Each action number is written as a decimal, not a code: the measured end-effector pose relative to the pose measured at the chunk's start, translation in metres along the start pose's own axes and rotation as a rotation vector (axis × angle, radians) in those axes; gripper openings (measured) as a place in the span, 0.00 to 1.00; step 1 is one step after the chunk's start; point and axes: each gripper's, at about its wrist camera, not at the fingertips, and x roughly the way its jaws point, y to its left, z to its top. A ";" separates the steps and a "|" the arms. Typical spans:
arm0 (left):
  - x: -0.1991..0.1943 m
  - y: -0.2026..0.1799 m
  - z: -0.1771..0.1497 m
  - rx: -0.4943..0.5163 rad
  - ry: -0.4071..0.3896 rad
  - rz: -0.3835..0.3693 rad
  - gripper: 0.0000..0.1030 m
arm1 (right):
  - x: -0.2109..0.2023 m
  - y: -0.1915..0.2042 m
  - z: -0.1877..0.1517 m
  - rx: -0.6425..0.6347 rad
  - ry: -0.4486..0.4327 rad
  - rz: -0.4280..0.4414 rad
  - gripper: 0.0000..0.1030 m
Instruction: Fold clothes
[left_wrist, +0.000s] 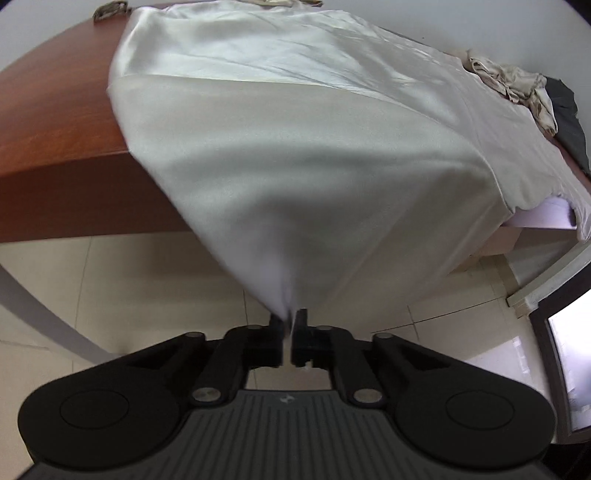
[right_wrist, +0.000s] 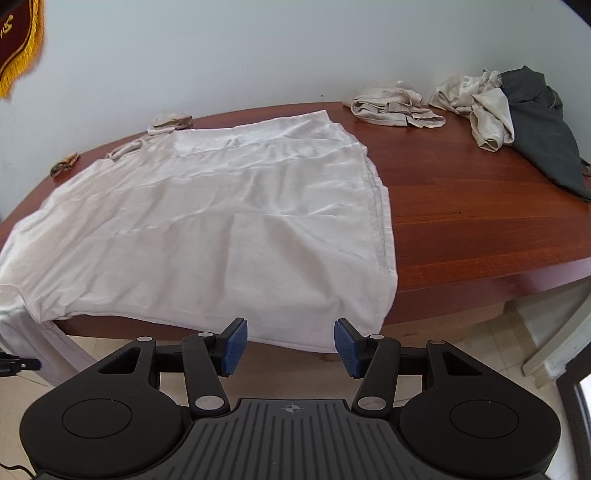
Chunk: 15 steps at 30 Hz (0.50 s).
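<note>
The white garment (right_wrist: 207, 229) lies spread flat over the wooden table (right_wrist: 480, 229), its near edge draping off the front just ahead of the right gripper (right_wrist: 290, 343), whose blue-padded jaws stand wide apart and hold nothing. The left gripper (left_wrist: 289, 325) has its jaws pinched tight on a corner of the cloth, pulled taut off the table edge. Crumpled beige clothes (right_wrist: 399, 105) and a dark garment (right_wrist: 543, 129) sit far ahead to the right.

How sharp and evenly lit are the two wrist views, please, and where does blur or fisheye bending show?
Left wrist view: the white cloth is smeared with blur near the left gripper, and sheen brightens its far part. Right wrist view: sharp and evenly lit, with the right gripper crisp; the table edge bows into a curve from the fisheye lens.
</note>
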 end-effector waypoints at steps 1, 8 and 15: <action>-0.003 0.000 0.001 -0.005 0.000 0.001 0.03 | 0.001 -0.002 0.000 0.007 0.002 -0.007 0.54; -0.020 -0.003 0.002 -0.019 -0.034 0.039 0.02 | 0.019 -0.035 -0.007 0.250 0.028 -0.003 0.57; -0.030 0.000 -0.005 -0.030 -0.081 0.080 0.16 | 0.028 -0.041 -0.017 0.280 0.018 -0.033 0.57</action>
